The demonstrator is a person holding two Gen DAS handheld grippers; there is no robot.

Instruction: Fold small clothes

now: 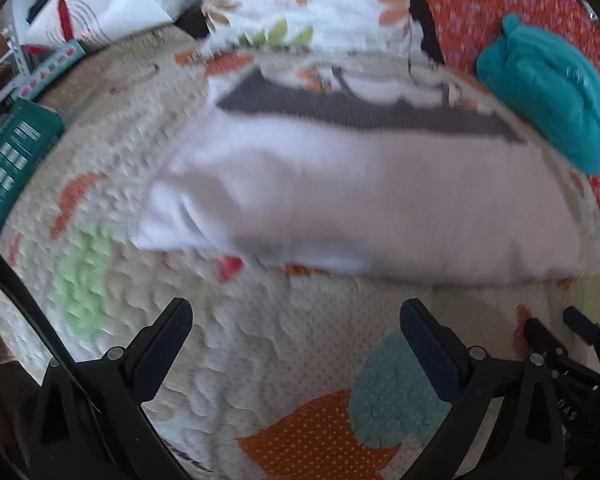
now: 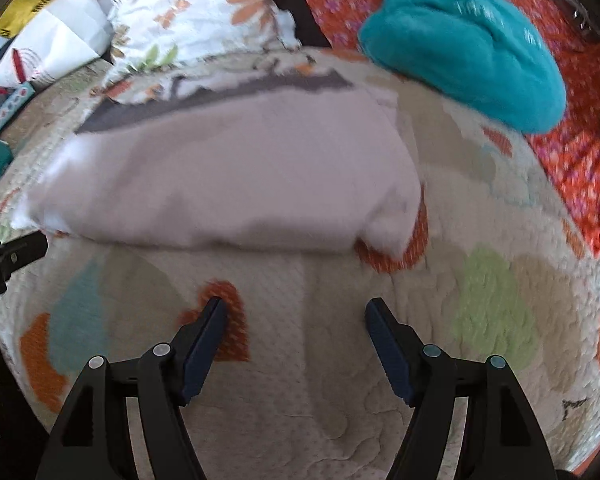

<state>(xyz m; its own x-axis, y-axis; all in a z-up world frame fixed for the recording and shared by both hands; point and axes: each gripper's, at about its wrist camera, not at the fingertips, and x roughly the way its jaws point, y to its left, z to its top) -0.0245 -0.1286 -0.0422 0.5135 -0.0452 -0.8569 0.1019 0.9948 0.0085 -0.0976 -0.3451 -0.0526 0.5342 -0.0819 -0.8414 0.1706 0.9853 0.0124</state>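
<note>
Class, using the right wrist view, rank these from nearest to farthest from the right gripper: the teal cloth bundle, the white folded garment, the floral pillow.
1. White folded garment: straight ahead of the right gripper, on the quilt.
2. Teal cloth bundle: beyond, upper right.
3. Floral pillow: at the far edge, upper left.

A bed is covered by a cream quilt (image 2: 340, 400) patched with orange, green and blue shapes. A flowered pillow (image 1: 300, 4) is propped at the far end, beside an orange flowered cloth (image 2: 572, 152). Boxes and white bags (image 1: 96, 8) are piled at the left. Soft daylight is cast throughout.
</note>
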